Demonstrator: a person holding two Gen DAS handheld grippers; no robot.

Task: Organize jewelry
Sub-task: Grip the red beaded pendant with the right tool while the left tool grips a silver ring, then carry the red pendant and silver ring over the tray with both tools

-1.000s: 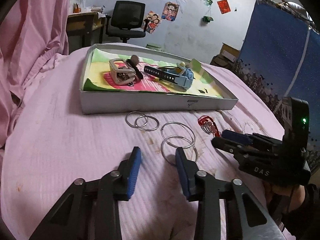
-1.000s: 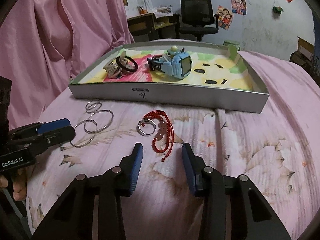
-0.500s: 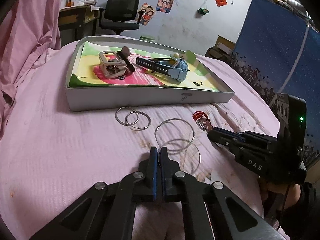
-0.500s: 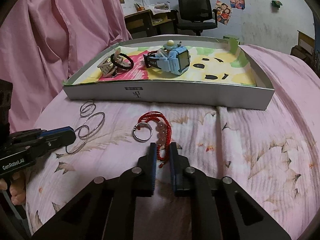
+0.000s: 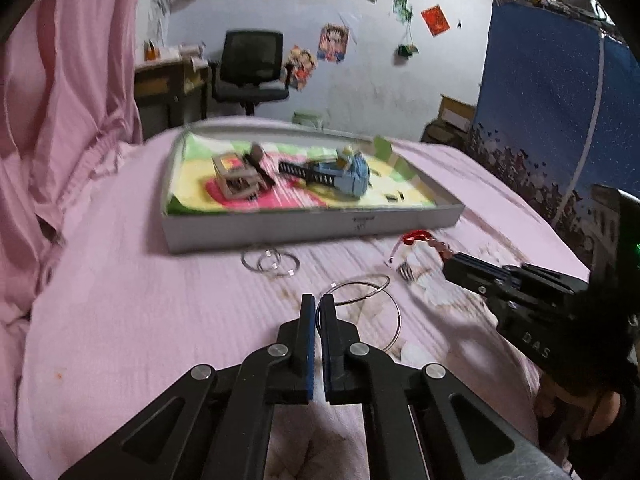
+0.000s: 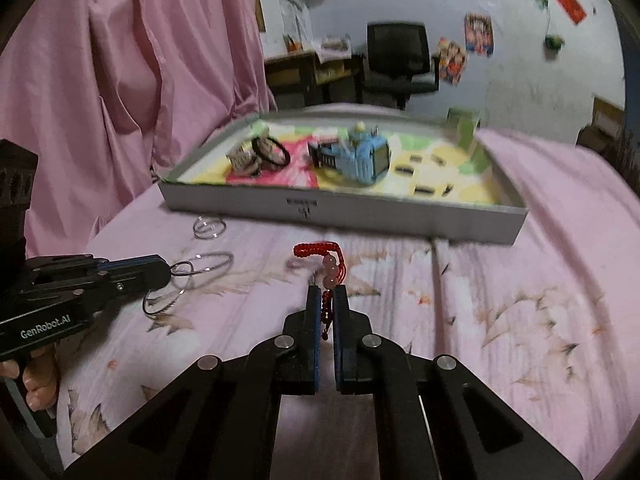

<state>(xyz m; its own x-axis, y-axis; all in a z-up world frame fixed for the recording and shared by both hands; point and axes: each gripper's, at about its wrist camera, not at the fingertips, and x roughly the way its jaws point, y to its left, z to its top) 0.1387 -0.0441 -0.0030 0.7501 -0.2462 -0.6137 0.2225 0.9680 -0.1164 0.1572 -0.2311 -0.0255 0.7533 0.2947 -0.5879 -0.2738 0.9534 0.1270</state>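
My left gripper (image 5: 316,304) is shut on thin silver bangles (image 5: 362,288) and holds them a little above the pink bedcover; it also shows in the right wrist view (image 6: 160,274). My right gripper (image 6: 327,294) is shut on a red cord bracelet with pink beads (image 6: 330,258), lifted off the cover; it also shows in the left wrist view (image 5: 450,260). A small silver ring (image 5: 405,270) hangs from the bracelet (image 5: 420,238). A shallow white tray (image 5: 312,226) ahead holds a blue watch (image 5: 348,170), a beige bracelet (image 5: 234,178) and a black band (image 6: 270,150).
Two small silver rings (image 5: 270,264) lie on the cover just before the tray, also in the right wrist view (image 6: 208,226). A pink curtain (image 6: 120,60) hangs at the left. A blue panel (image 5: 560,100) stands at the right. A desk and office chair (image 5: 250,68) stand behind.
Both grippers closed from open, the left on the bangles and the right on the red bracelet, and both have lifted their pieces off the bedcover.
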